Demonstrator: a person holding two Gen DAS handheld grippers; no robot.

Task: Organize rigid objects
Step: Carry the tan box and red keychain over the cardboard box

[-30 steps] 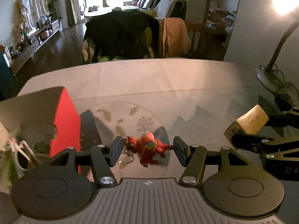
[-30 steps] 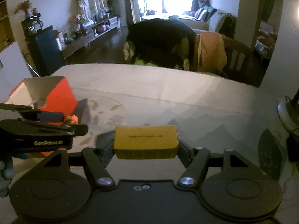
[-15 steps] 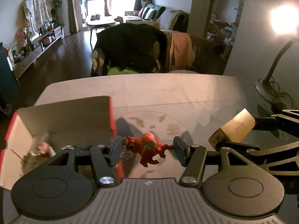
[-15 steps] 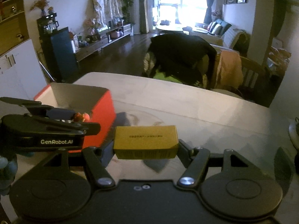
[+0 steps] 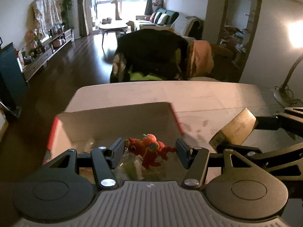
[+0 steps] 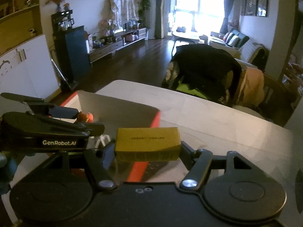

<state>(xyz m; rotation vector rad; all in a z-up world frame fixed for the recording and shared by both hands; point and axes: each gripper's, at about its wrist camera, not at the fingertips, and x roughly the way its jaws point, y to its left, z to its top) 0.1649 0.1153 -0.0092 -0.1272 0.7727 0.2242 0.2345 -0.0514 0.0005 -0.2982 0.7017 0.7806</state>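
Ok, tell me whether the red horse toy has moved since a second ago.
Yes. The red horse toy, clamped in the left gripper, was over the bare table beside the red box; now it hangs above the box's open inside.

A red toy horse (image 5: 149, 151) with an orange-red fruit, green-stalked, on its back and a blue-and-yellow patch on its flank sits between the black fingers (image 5: 117, 152) of the left gripper (image 5: 149, 150), whose body is ribbed grey. A mustard-yellow carton (image 6: 147, 144) printed with one dark line of text spans the black right gripper (image 6: 146, 151). The open box (image 5: 113, 121) is red outside and dull brown inside. The table (image 5: 189, 94) is pale beige with faint grey leaf prints. Beyond it, a black garment (image 5: 151, 53) drapes over a lime-green cushion (image 5: 144, 75), beside an orange-pink cloth (image 5: 200, 58). White lettering marks the left gripper's black side in the right wrist view.
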